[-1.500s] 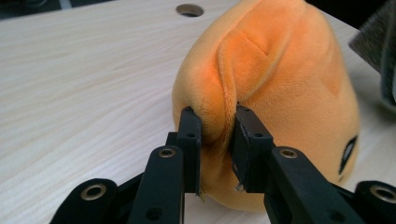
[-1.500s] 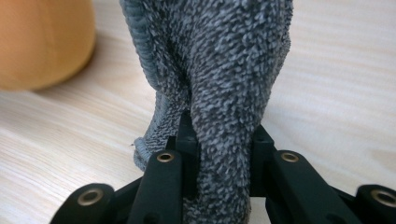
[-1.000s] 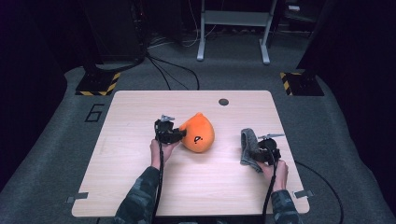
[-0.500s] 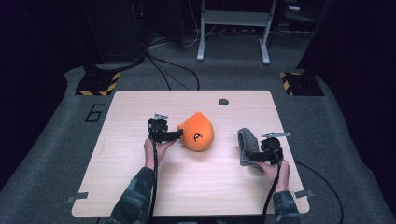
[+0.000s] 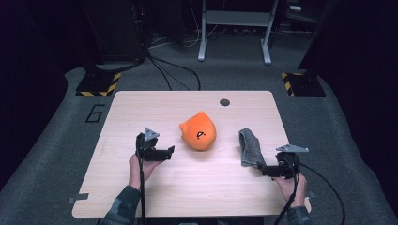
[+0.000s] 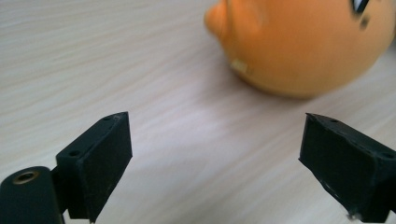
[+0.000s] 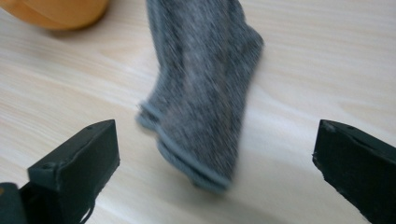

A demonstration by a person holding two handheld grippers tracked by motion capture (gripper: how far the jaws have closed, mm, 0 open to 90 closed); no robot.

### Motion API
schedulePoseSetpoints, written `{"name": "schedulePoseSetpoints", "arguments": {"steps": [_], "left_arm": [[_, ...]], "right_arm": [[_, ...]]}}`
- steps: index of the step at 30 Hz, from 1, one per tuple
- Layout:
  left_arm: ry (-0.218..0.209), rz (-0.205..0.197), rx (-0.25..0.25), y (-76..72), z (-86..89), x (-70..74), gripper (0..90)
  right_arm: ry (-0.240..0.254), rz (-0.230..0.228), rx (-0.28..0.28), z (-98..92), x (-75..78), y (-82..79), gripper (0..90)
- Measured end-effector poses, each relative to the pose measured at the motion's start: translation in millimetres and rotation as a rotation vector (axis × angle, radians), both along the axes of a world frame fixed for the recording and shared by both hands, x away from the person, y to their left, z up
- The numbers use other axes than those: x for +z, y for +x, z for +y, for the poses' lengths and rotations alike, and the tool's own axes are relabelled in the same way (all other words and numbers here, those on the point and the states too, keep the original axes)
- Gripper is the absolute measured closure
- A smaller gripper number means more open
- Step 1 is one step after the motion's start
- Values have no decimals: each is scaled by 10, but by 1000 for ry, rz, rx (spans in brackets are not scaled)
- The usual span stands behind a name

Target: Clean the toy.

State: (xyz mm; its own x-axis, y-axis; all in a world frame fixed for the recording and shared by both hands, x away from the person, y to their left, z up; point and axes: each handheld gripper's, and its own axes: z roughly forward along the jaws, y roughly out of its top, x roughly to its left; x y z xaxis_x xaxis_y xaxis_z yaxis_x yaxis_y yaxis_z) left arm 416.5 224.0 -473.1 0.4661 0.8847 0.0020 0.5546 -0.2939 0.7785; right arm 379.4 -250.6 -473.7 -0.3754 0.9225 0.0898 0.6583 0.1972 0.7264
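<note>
Left gripper (image 5: pixel 165 153): your jaws stand wide apart with nothing between them, and they have just been opening; the orange plush toy (image 5: pixel 199 132) lies on the table (image 5: pixel 141 108) ahead of the tips and off to their right, near but not touching; in the left gripper view the toy (image 6: pixel 303 44) sits beyond the right jaw, bare wood between the pads.

Right gripper (image 5: pixel 265 169): jaws likewise spread to their widest, just been opening, nothing pressed; the grey sock (image 5: pixel 249 147) lies flat just ahead of the tips, its cuff end nearest them; in the right gripper view the sock (image 7: pixel 205 93) runs away from the gap between the jaws, clear of both pads.

Progress, as judged: both things look set down and let go, toy mid-table and sock to its right, well apart from one another; no grip remains to undo; what is left appears to be drawing your hands clear, or a fresh approach if either thing must travel further.

Change from the earlier frames: a second ago your left gripper sat against the toy's side and your right against the sock; both now stand back toward your edge of the table; toy and sock lie much where they were.
</note>
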Motion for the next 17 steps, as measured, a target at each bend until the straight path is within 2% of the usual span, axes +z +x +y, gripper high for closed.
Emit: {"name": "schedulePoseSetpoints", "arguments": {"steps": [2,4,6,7,8,9,11,14,17], "left_arm": [[33,16,4,-98,52,-96,42],[59,27,14,-175,105,-193,35],[63,32,26,-214,129,-237,31],[79,32,43,-266,168,-328,27],[83,36,44,-287,190,-364,22],[76,37,52,-301,202,-396,22],[93,50,60,-325,226,-460,21],[94,58,63,-352,252,-525,17],[63,62,70,-363,285,-567,13]], "right_arm": [[10,1,-17,-65,-81,-71,0],[-10,3,-22,-110,-175,-125,0],[-15,7,-24,-125,-224,-147,0],[-36,3,-35,-143,-312,-178,0],[-54,5,-35,-148,-350,-191,0],[-58,7,-38,-155,-382,-198,0],[-62,10,-42,-171,-428,-203,0],[-68,22,-53,-191,-507,-207,0],[-93,2,-54,-212,-546,-224,0]]}}
